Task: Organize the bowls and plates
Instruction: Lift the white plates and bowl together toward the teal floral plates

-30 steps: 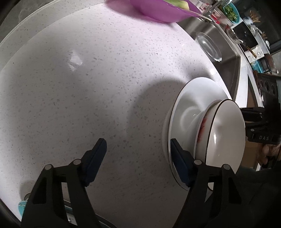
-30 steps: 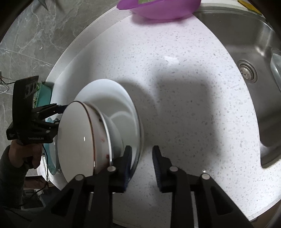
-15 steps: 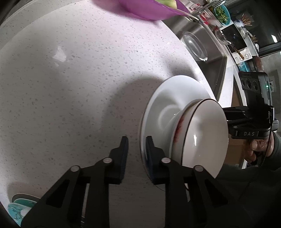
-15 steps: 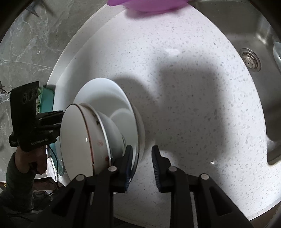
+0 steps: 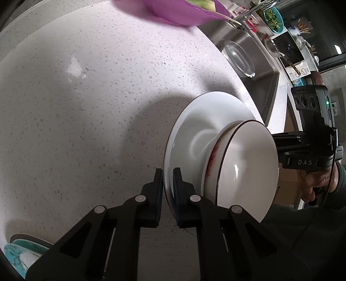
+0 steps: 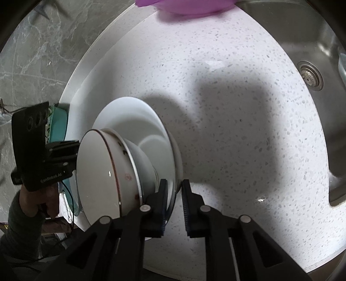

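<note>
Both grippers on the same white plate, bowls stacked on top

From my left wrist cam, the left gripper (image 5: 167,188) is clamped right down on the rim of the white plate (image 5: 194,121) at about 6 o'clock in view, one pad on each face. The stacked bowls (image 5: 244,164) sit in the plate, out toward 4 o'clock, with a reddish mark on the side of the top one. On the right cam my right gripper (image 6: 174,202) has the opposite rim between its pads and the jaws are closing on it; the left pad looks like it's touching, but I can't tell about the right. The plate sits on the speckled counter (image 6: 227,134), the sink (image 6: 311,75) is at 2 o'clock, and a purple bowl (image 6: 183,5) is at 12.
</note>
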The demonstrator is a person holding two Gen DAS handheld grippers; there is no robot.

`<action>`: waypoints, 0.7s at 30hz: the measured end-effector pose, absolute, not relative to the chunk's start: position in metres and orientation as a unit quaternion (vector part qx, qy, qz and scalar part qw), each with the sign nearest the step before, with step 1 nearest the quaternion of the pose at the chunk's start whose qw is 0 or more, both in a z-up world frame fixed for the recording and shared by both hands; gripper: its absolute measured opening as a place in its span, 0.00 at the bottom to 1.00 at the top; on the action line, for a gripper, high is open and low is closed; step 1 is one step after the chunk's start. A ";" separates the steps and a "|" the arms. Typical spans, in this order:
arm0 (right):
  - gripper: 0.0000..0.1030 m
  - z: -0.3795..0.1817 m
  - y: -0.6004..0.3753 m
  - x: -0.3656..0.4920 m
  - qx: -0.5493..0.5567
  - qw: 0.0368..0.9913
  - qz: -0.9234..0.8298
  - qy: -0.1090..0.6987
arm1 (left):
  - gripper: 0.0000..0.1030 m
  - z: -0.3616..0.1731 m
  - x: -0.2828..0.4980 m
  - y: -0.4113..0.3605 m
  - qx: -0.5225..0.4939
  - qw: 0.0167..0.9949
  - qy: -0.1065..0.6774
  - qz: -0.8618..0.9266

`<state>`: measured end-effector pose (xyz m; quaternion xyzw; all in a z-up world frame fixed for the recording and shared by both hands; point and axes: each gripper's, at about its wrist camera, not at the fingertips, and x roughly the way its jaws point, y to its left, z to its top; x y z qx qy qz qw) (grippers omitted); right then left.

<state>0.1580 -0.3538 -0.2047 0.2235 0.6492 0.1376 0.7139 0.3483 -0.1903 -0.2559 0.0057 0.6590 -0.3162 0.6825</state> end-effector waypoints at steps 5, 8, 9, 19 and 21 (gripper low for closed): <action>0.14 -0.202 -0.358 0.157 0.226 0.719 0.134 0.643 | 0.05 -0.256 0.347 -0.186 0.004 0.683 0.662 -0.309; 0.14 -0.198 -0.358 0.158 0.220 0.723 0.138 0.641 | 0.05 -0.254 0.347 -0.184 0.001 0.686 0.662 -0.302; 0.14 -0.196 -0.356 0.159 0.217 0.723 0.139 0.641 | 0.05 -0.254 0.346 -0.183 -0.001 0.687 0.662 -0.298; 0.14 -0.191 -0.347 0.165 0.191 0.723 0.173 0.641 | 0.05 -0.245 0.335 -0.168 -0.027 0.708 0.658 -0.256; 0.14 -0.192 -0.347 0.168 0.189 0.721 0.179 0.643 | 0.05 -0.245 0.334 -0.165 -0.038 0.711 0.657 -0.249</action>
